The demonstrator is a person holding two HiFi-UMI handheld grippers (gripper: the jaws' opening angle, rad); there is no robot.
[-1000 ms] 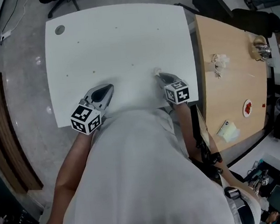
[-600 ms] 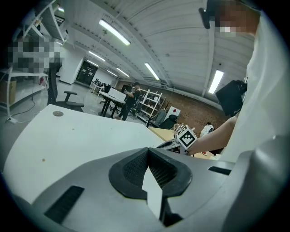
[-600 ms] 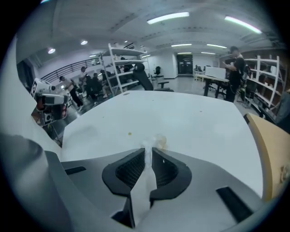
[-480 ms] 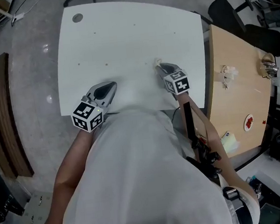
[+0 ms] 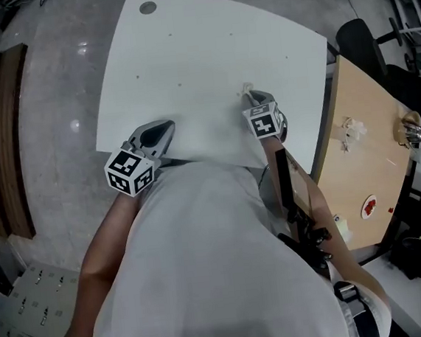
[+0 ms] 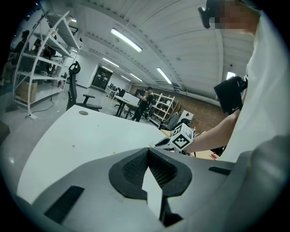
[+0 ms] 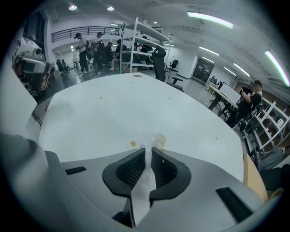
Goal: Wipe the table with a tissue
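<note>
The crumpled white tissue (image 7: 146,170) is pinched between the closed jaws of the right gripper (image 7: 148,150), its wad poking out at the tips just above the white square table (image 7: 104,104), near the edge closest to the person. A small yellowish spot (image 7: 132,144) lies just beside the wad. Wiping well likely means tilting the tips down so the tissue, not the jaws, presses flat on the spot, then dragging it across. The left gripper (image 6: 148,148) is closed on nothing at the near edge.

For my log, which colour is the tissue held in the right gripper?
White. The tissue shows best in the right gripper view.
</note>
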